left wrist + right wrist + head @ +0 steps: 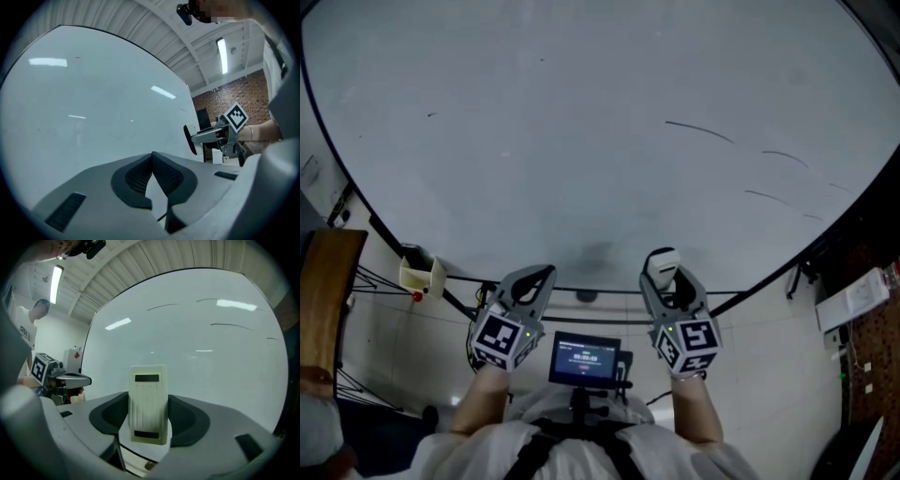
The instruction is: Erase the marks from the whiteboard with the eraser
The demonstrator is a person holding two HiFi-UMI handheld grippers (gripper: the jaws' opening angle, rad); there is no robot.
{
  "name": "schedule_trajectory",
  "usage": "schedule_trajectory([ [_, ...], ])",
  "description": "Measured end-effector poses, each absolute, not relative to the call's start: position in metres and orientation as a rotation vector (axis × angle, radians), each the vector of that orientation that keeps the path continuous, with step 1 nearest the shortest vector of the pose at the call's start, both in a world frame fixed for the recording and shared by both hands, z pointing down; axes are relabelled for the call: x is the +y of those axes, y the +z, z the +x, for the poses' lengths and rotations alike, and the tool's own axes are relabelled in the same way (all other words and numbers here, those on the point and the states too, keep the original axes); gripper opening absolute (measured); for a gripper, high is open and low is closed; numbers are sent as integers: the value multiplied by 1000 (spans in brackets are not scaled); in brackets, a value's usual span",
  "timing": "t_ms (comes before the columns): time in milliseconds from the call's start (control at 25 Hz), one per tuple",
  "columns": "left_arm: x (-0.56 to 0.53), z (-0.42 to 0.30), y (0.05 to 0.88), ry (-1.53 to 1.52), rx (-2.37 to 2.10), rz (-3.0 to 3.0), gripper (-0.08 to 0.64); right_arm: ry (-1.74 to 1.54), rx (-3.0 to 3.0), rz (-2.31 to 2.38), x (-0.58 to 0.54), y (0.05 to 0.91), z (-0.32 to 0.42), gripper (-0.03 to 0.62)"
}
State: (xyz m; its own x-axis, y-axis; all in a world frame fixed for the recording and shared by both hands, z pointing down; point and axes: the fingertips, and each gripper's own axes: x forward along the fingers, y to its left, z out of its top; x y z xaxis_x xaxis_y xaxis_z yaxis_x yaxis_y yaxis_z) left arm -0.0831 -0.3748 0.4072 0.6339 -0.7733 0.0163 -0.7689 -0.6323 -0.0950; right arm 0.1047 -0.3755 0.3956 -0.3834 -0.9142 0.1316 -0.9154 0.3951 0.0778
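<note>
The whiteboard (581,141) fills the upper head view. Thin dark marks (699,131) run across its right part, and a tiny one (431,114) sits at the left. The same strokes (232,325) show in the right gripper view. My right gripper (662,272) is shut on a cream eraser (148,404), held upright just short of the board's lower edge. The eraser's top (661,262) shows in the head view. My left gripper (542,279) hangs level with it to the left. Its jaws (152,161) are shut with nothing between them.
A small cream tray (420,274) hangs at the board's lower left edge. A wooden panel (328,281) stands at far left. A lit screen (584,358) sits on the person's chest. A white box (853,300) and a perforated panel are at the right.
</note>
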Motion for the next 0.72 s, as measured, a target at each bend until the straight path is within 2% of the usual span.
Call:
schedule_trajectory([
  [720,-346,-91,436,-18,1074,-2891,6,130,-2467,1713,-327,436,79,256],
])
